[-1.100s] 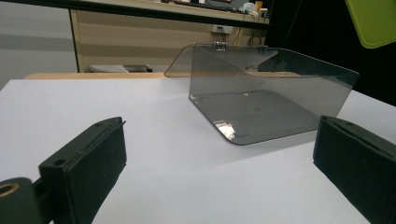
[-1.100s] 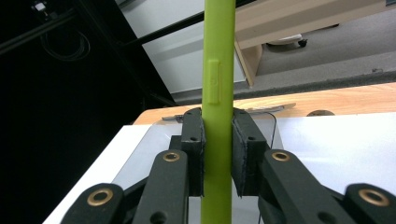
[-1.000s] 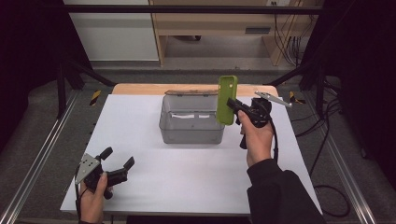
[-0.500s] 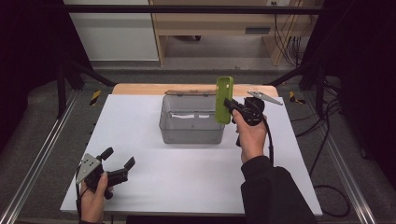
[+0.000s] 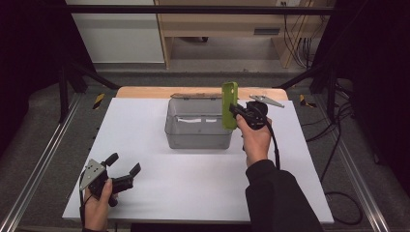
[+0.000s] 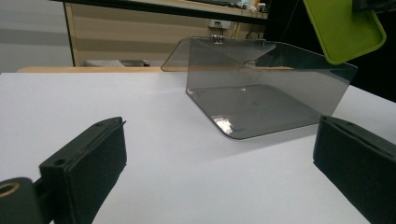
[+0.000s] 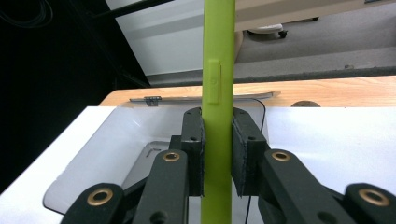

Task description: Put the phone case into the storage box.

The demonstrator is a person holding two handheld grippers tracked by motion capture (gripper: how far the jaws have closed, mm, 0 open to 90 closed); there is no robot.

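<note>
Drift of the right claw (image 5: 235,112) toward the smoky bin (image 5: 198,126) brings its clamped upright green phone case (image 5: 229,104) over the right rim, ready for lowering, while the left claw (image 5: 123,170) idles wide on the surface (image 5: 193,183).

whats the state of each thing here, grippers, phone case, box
right gripper: shut on the phone case
phone case: upright, held in the air at the box's right edge
box: clear, open-topped, standing on the table
left gripper: open, holding nothing, low over the table
</note>
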